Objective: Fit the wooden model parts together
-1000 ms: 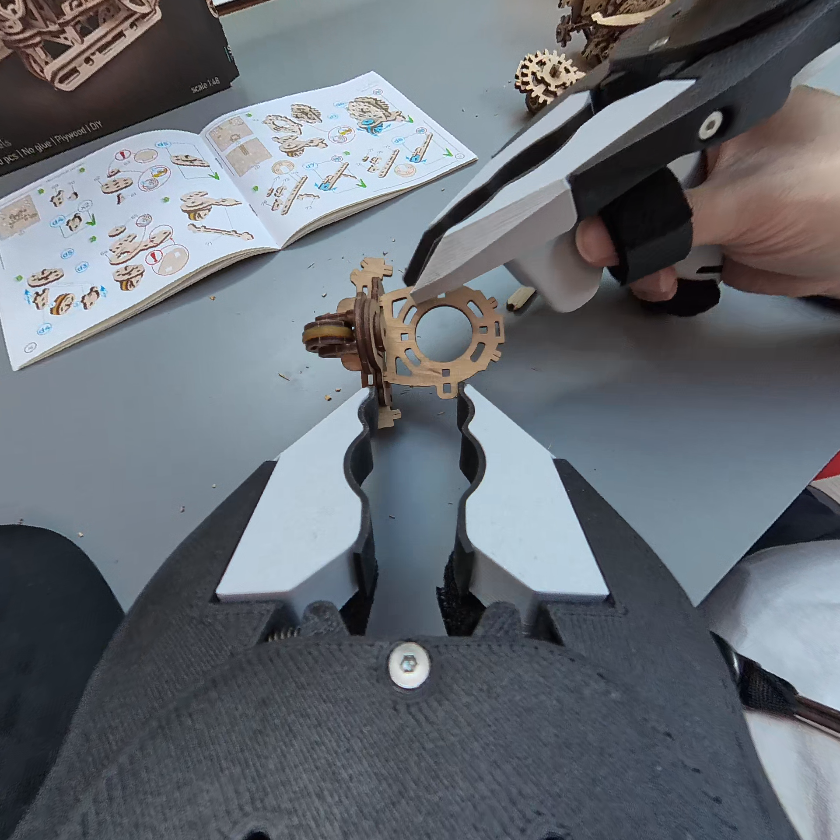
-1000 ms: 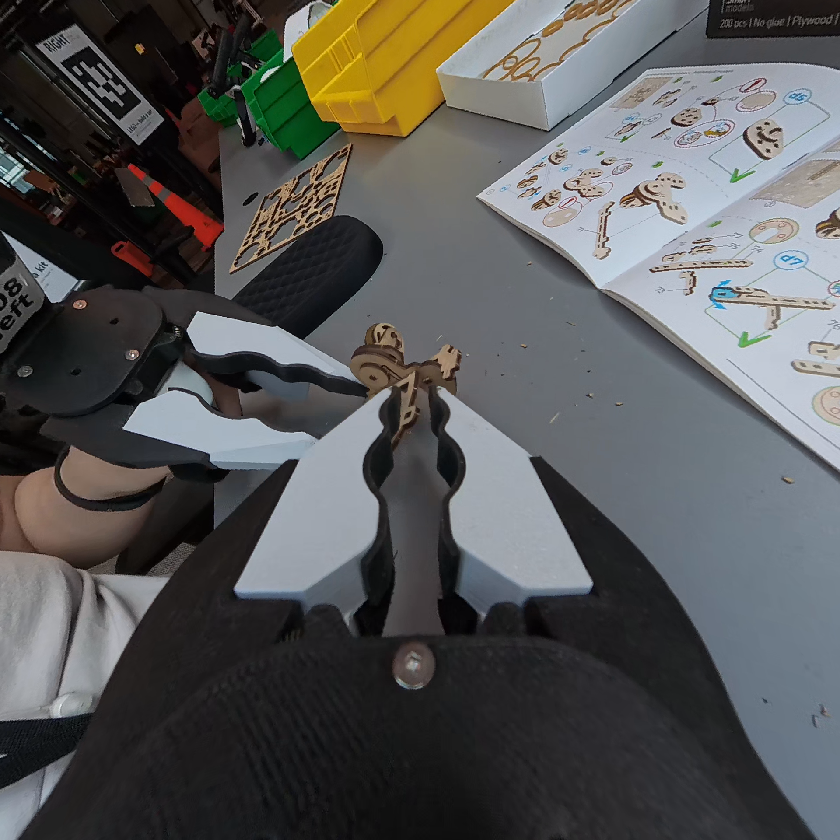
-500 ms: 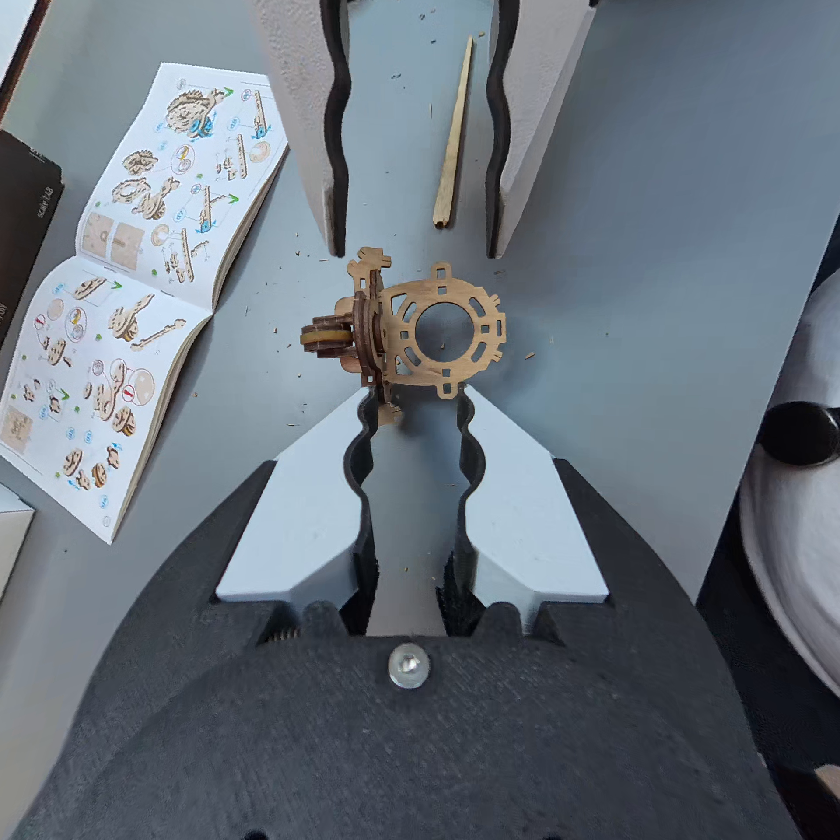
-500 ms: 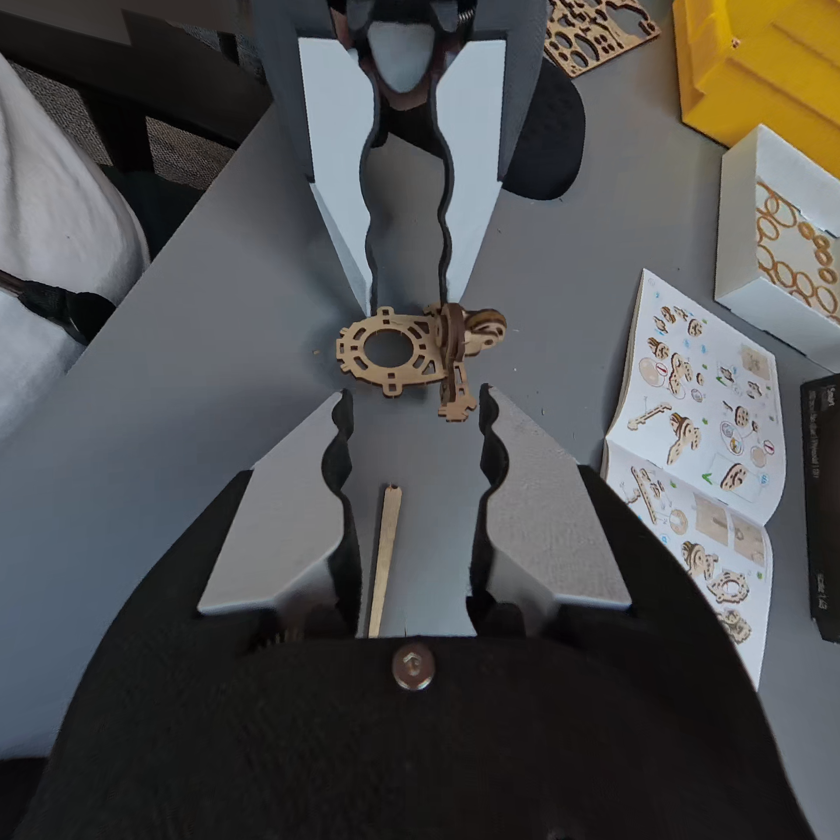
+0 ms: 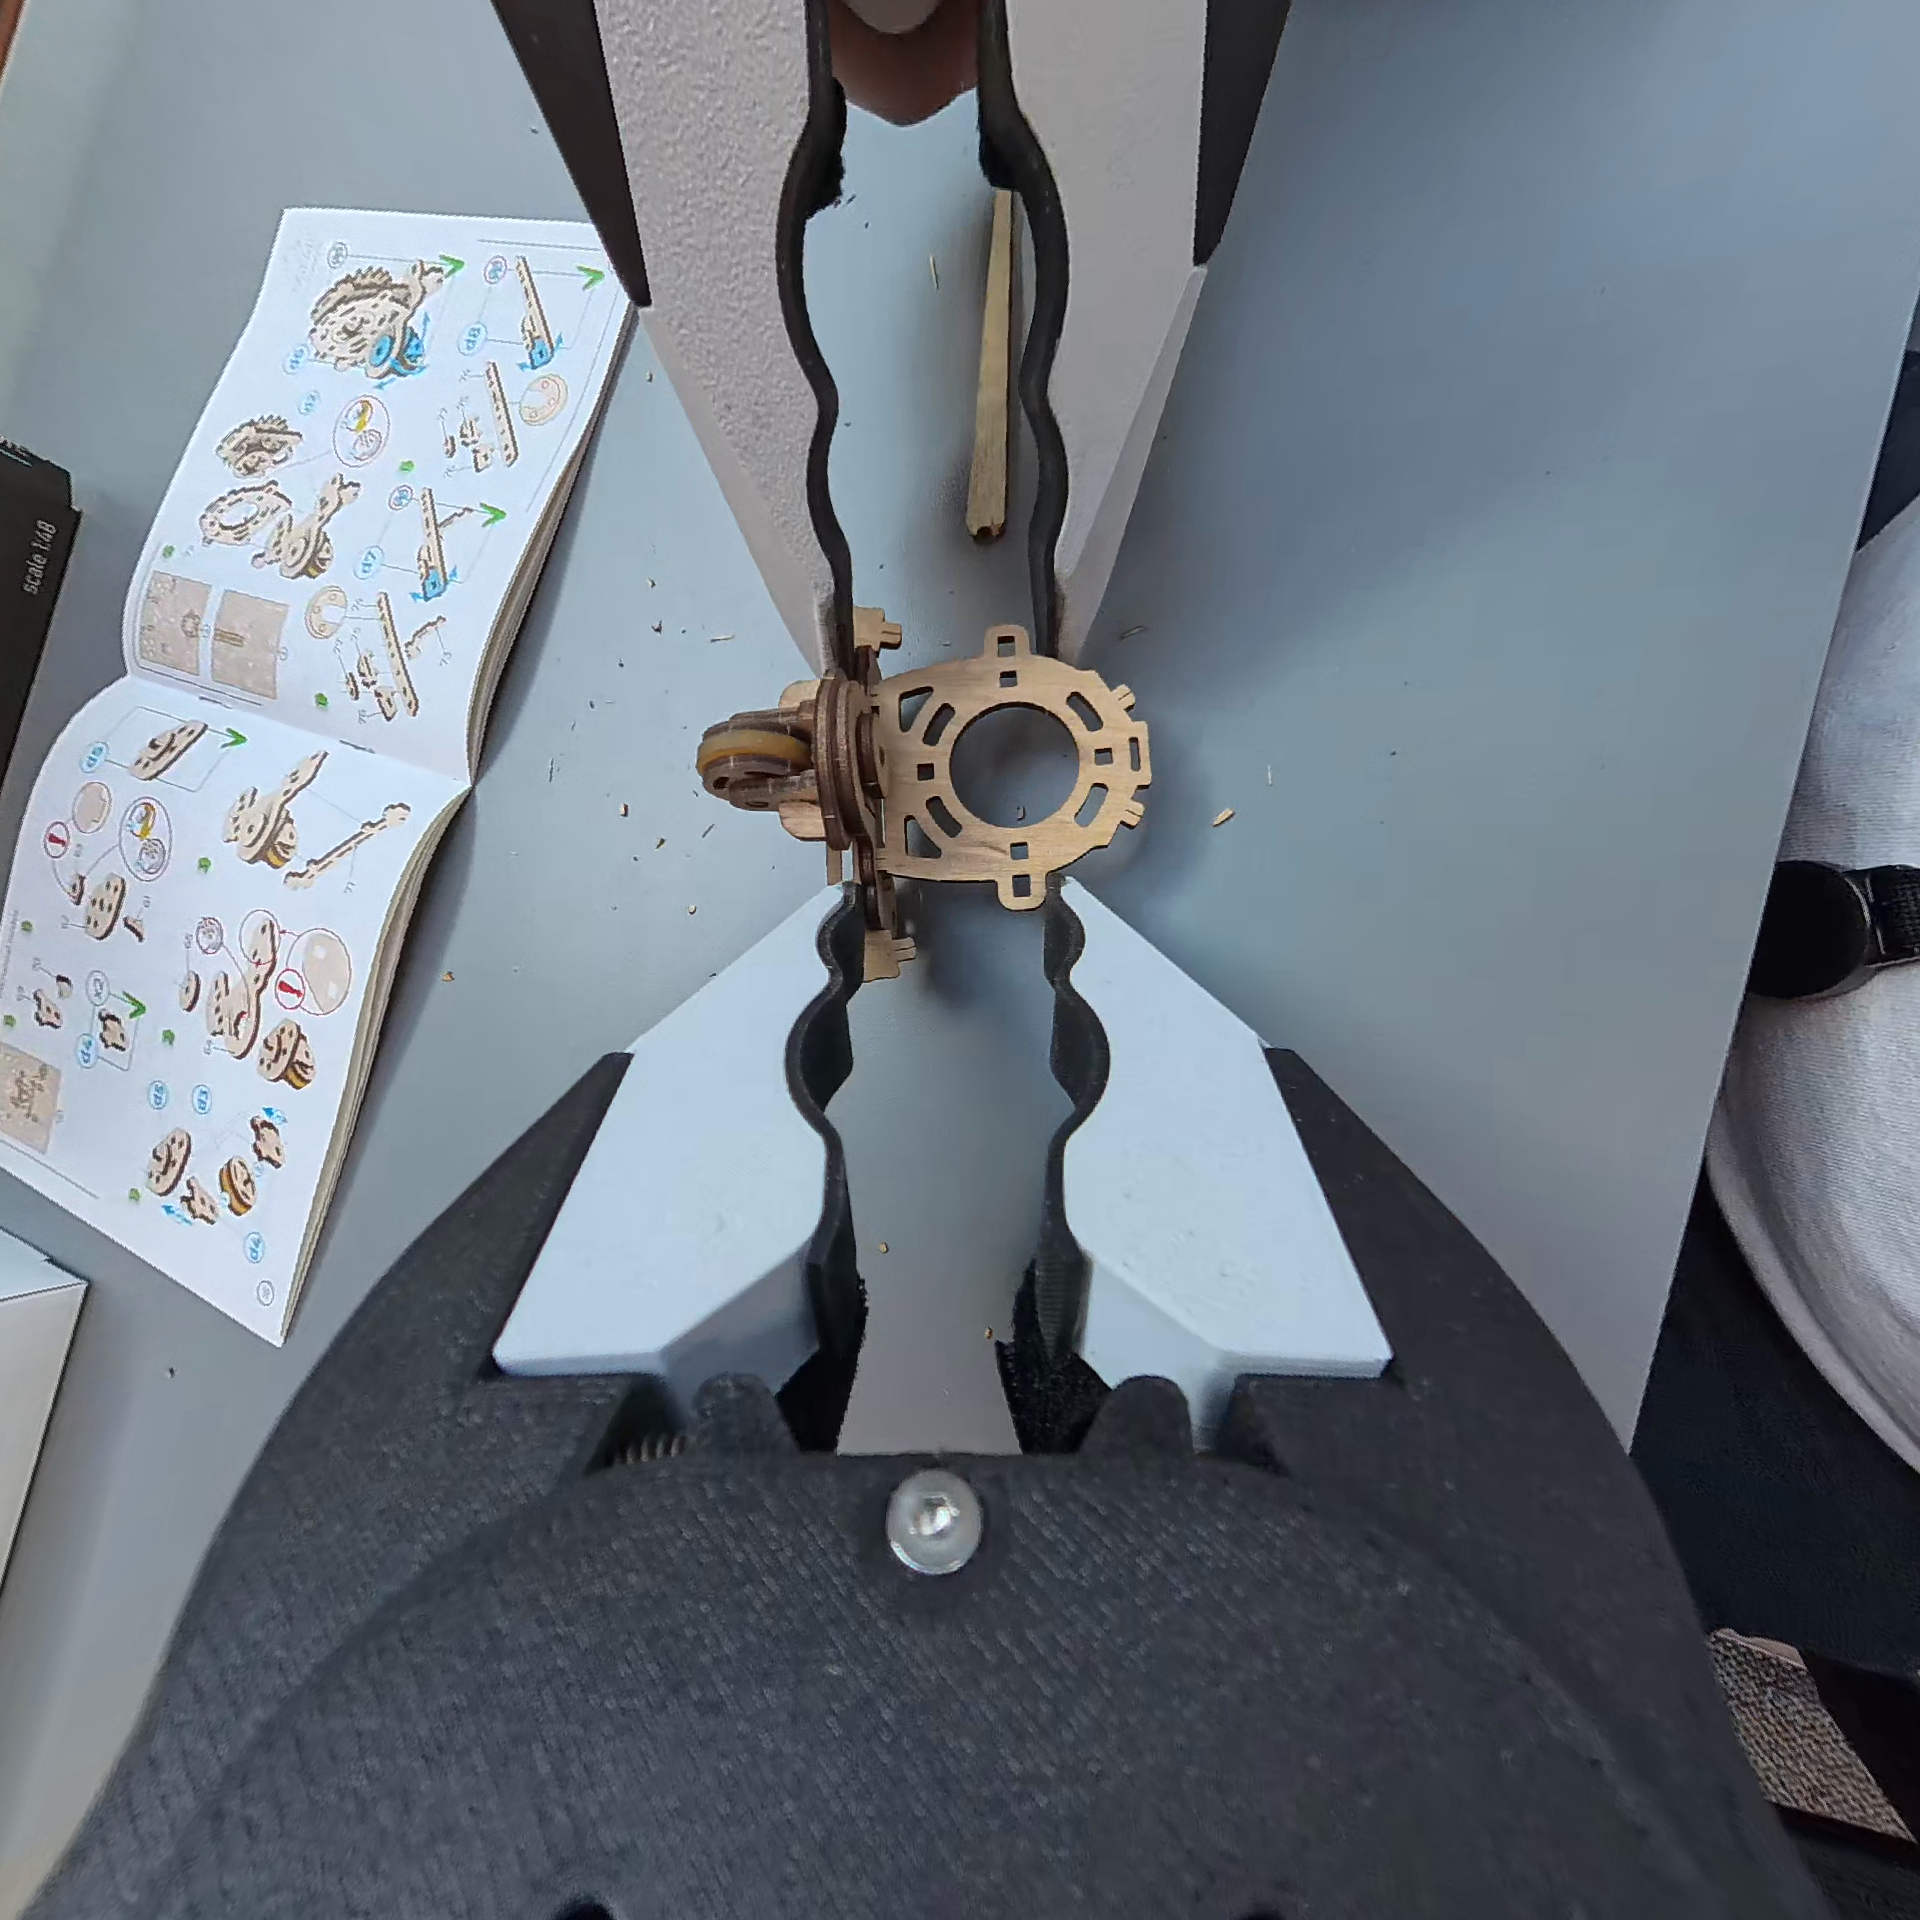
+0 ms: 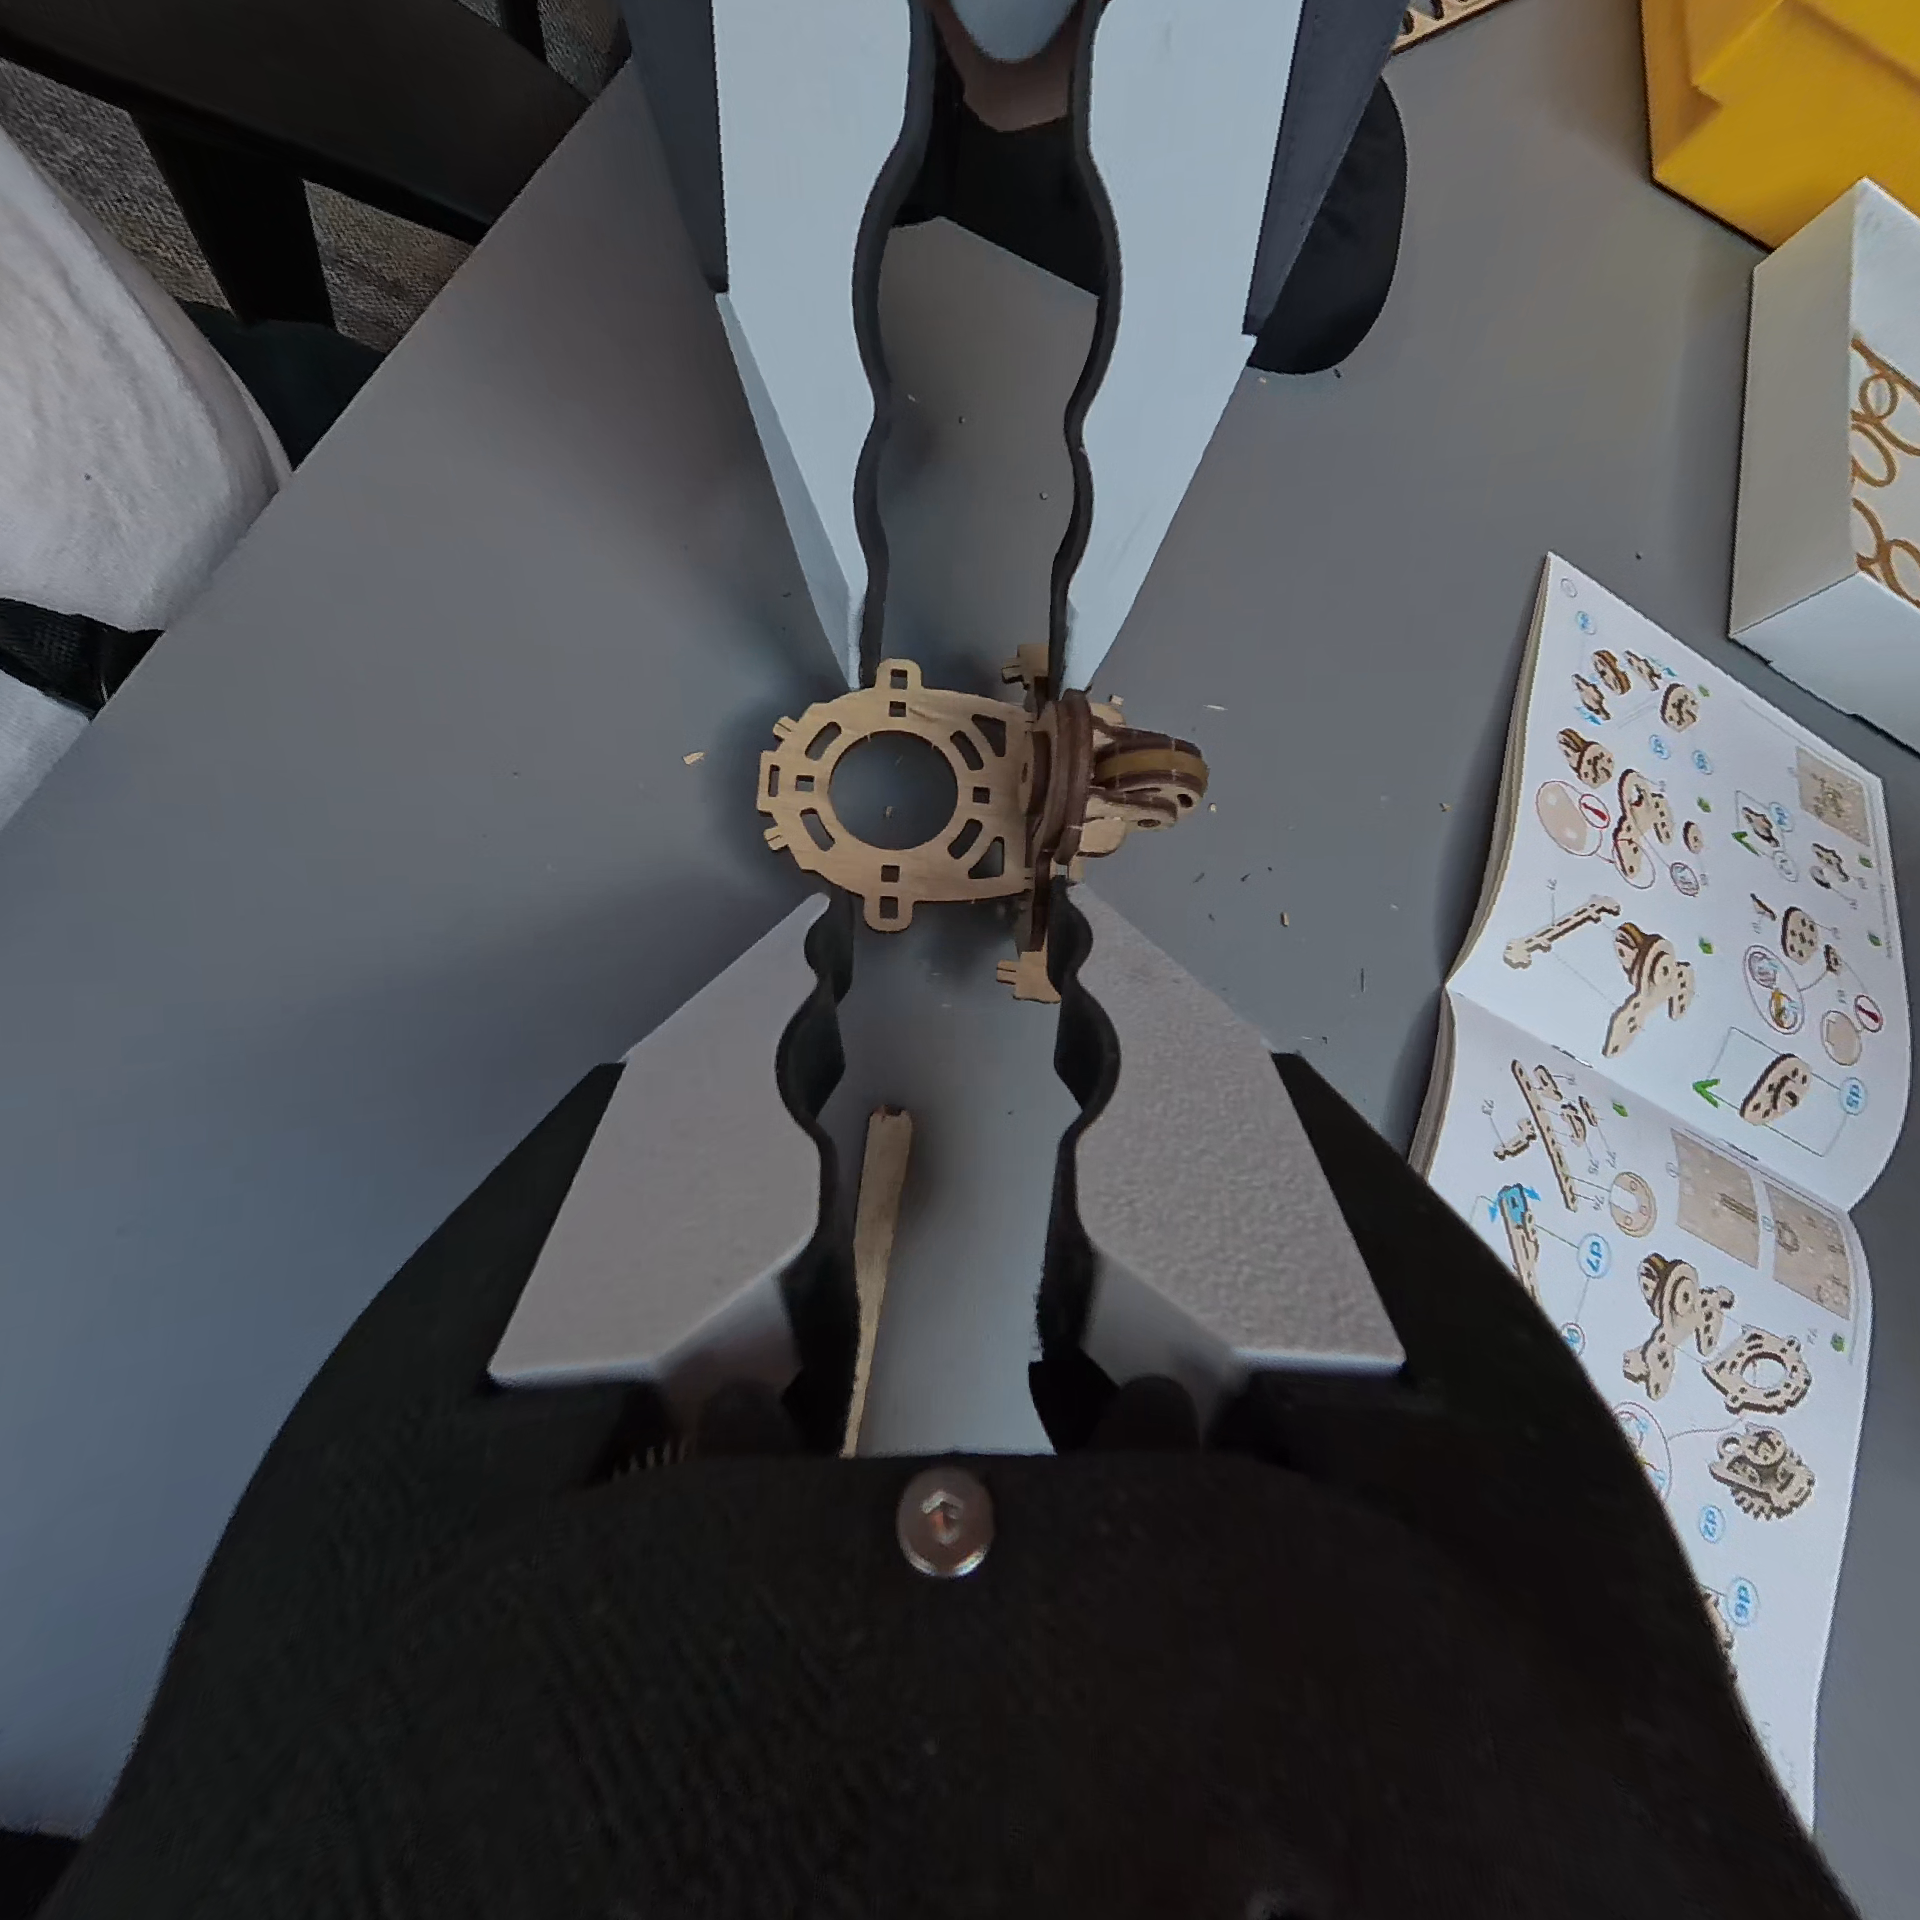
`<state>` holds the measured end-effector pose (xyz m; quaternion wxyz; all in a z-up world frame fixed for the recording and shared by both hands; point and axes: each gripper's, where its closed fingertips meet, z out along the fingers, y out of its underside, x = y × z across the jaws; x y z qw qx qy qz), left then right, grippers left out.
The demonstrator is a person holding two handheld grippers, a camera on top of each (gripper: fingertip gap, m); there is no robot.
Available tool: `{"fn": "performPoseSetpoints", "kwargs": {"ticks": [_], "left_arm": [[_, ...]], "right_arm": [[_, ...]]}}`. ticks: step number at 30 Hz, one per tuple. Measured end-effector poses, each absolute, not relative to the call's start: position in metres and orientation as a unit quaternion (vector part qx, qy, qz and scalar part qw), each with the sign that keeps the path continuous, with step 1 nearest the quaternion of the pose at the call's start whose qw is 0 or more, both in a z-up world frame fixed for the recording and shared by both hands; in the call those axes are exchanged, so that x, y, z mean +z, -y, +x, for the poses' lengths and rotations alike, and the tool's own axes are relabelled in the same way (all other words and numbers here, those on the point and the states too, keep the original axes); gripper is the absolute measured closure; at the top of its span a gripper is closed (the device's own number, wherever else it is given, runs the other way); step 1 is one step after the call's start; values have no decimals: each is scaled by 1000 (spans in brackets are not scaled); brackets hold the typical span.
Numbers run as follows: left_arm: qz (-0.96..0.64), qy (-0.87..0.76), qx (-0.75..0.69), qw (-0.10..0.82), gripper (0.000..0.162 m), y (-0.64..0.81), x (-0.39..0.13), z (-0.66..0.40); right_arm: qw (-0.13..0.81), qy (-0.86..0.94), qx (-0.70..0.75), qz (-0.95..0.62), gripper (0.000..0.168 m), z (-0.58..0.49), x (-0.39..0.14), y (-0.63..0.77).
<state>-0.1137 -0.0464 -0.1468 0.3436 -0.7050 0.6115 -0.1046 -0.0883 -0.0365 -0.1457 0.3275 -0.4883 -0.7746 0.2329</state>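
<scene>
A wooden model assembly (image 5: pixel 966 862), a flat ring plate joined to a cross piece and a small stacked wheel, hangs just above the grey table (image 5: pixel 1455 520). My left gripper (image 5: pixel 945 914) is shut on its near edge, fingertips against the cross piece end and a ring tab. My right gripper (image 5: pixel 945 623) faces it from the far side, and its jaws have closed onto the opposite edge. In the right wrist view the assembly (image 6: pixel 1070 779) sits between my right gripper (image 6: pixel 945 925) and the left gripper (image 6: pixel 961 665). A thin wooden stick (image 6: pixel 878 1247) lies on the table under the right gripper.
An open instruction booklet (image 5: pixel 291 727) lies left of the assembly and also shows in the right wrist view (image 6: pixel 1683 1039). A white box of parts (image 6: pixel 1829 468) and a yellow bin (image 6: pixel 1766 104) stand beyond it. The table edge and a person's white clothing (image 5: pixel 1829 935) are close by. The tips of both grippers are at nearly the same place. Between my right fingertips and the thin wooden stick (image 6: pixel 878 1247) there is roughly 7 cm.
The right gripper let go, swung round to face the left gripper, then moved in and narrowed its jaws onto the assembly's far edge. The left gripper kept hold throughout.
</scene>
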Motion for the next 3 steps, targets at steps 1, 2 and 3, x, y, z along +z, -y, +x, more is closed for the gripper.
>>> {"fn": "performPoseSetpoints", "kwargs": {"ticks": [1,2,3], "left_arm": [[-705,-611,-106,343,129,46,-147,-114],[-704,-612,-108,344,129,46,-147,-114],[-702,-613,-109,345,129,46,-147,-114]], "right_arm": [[328,774,232,-489,131,-88,-146,36],[327,773,232,-491,132,-88,-146,36],[326,771,235,-494,132,-88,-146,36]]}}
